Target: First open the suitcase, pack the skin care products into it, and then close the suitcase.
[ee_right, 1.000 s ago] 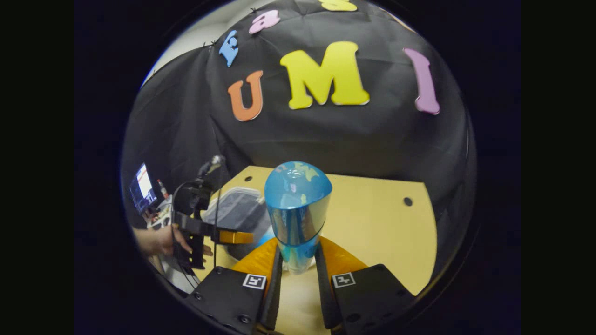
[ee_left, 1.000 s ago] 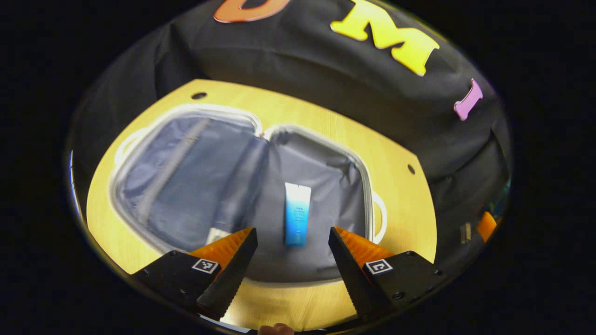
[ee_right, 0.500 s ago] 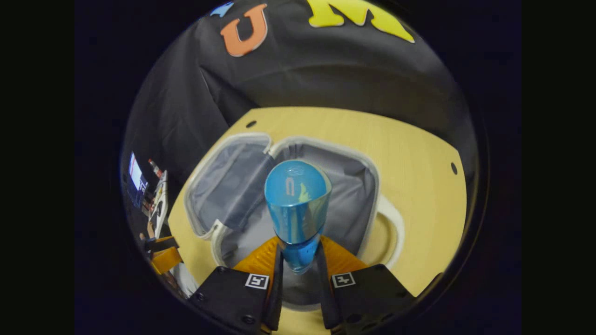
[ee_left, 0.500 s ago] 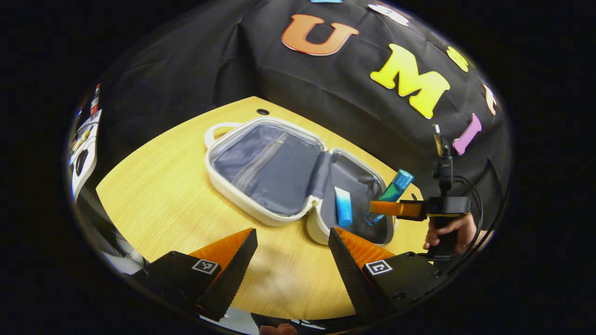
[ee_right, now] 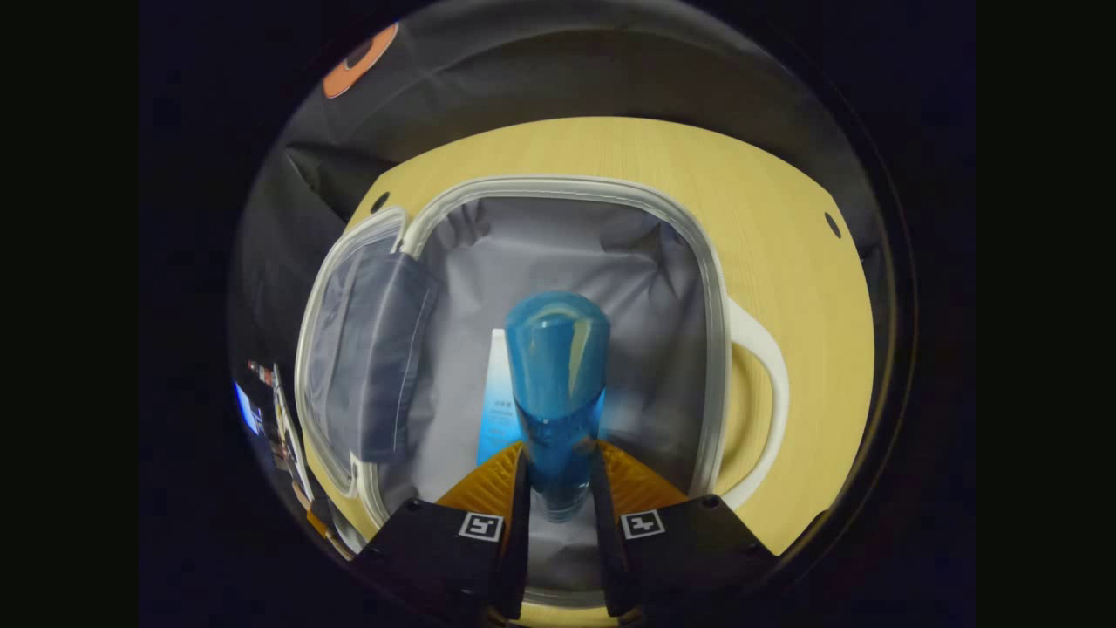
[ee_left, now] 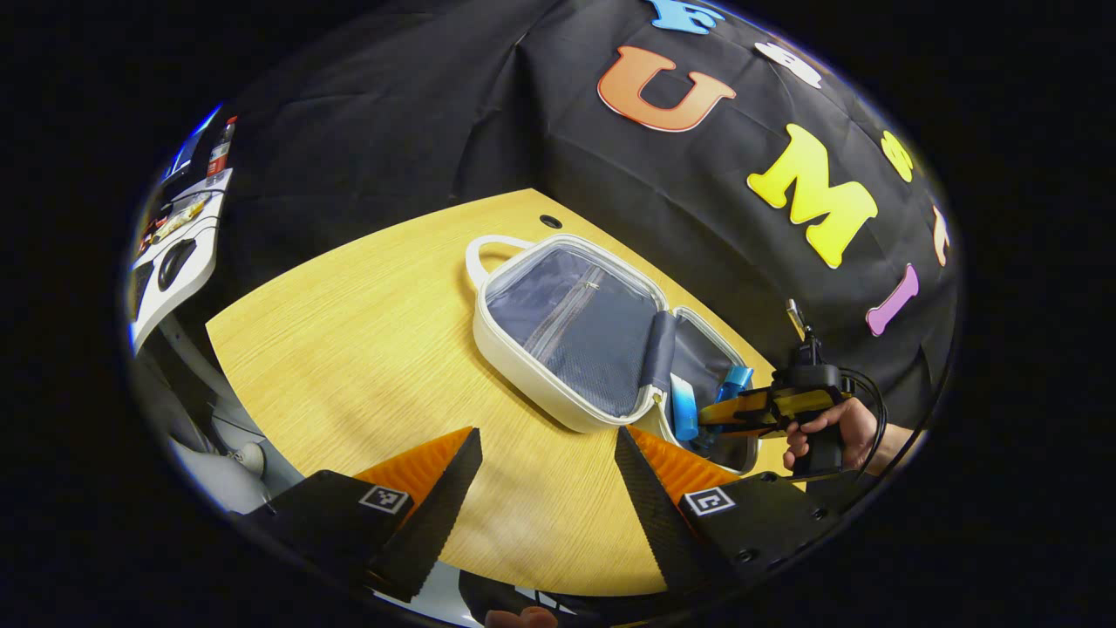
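A white suitcase [ee_left: 532,371] lies open on the wooden table, its grey lining showing. In the right gripper view my right gripper [ee_right: 558,488] is shut on a blue bottle [ee_right: 558,384], held just over the suitcase's right half [ee_right: 711,349]. A white-and-blue tube [ee_right: 499,410] lies on the lining beside the bottle. The left gripper view shows the same tube [ee_left: 683,410] and bottle [ee_left: 734,382] inside that half, with the right gripper [ee_left: 741,408] held by a hand [ee_left: 841,427]. My left gripper [ee_left: 547,453] stands open above the table, nothing between its fingers.
The wooden table [ee_left: 349,331] stretches left of the suitcase. The suitcase's handles [ee_right: 763,384] [ee_left: 475,253] stick out at both ends. A white desk with a mouse and small items [ee_left: 174,253] stands beyond the table's left edge. Black cloth [ee_left: 453,105] closes the back.
My right gripper has lowered the blue bottle into the suitcase's right half, beside the tube. My left gripper has drawn back and swung left, away from the suitcase.
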{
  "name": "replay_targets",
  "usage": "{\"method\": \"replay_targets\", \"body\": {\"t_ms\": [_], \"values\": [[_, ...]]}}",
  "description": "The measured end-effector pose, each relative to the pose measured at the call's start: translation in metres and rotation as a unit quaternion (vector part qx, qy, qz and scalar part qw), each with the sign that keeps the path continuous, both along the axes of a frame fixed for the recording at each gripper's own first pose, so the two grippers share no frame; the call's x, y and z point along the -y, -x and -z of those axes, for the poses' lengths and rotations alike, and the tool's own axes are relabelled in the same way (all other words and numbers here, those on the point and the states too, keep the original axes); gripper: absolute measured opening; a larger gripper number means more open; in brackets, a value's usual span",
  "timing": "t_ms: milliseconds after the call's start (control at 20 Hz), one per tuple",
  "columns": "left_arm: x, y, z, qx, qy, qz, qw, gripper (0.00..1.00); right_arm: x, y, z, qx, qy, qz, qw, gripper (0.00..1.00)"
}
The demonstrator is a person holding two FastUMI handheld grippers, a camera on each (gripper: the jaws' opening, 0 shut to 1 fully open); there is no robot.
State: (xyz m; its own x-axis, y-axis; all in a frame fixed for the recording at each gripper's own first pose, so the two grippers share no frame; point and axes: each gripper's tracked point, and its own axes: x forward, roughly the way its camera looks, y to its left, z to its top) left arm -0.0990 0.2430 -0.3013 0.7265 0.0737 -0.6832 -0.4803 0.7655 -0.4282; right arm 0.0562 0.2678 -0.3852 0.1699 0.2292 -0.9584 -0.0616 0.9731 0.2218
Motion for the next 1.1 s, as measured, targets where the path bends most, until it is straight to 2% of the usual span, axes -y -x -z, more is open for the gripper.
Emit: {"method": "replay_targets", "body": {"t_ms": [200,350,550,800,1000,1100], "values": [[-0.014,0.003,-0.001,-0.003,-0.010,-0.003,1.000,0.98,-0.001,-0.001,0.008,-0.018,0.017,0.025,0.999,0.32],[-0.025,0.007,-0.004,-0.004,-0.016,-0.008,1.000,0.98,-0.001,0.000,0.010,-0.028,0.045,0.023,0.998,0.29],[-0.036,0.006,-0.006,-0.004,-0.021,-0.015,1.000,0.98,0.000,0.001,0.010,-0.027,0.084,0.007,0.996,0.34],[-0.039,0.003,0.002,-0.006,-0.013,-0.018,1.000,0.98,0.005,0.004,0.010,-0.028,0.081,0.008,0.996,0.36],[-0.067,-0.017,0.008,0.016,-0.030,-0.011,0.999,0.98,0.009,0.009,-0.007,-0.007,0.061,-0.004,0.998,0.40],[-0.087,-0.042,0.007,0.055,-0.028,-0.004,0.998,0.98,0.010,0.009,-0.029,0.029,0.049,-0.032,0.998,0.52]]}}
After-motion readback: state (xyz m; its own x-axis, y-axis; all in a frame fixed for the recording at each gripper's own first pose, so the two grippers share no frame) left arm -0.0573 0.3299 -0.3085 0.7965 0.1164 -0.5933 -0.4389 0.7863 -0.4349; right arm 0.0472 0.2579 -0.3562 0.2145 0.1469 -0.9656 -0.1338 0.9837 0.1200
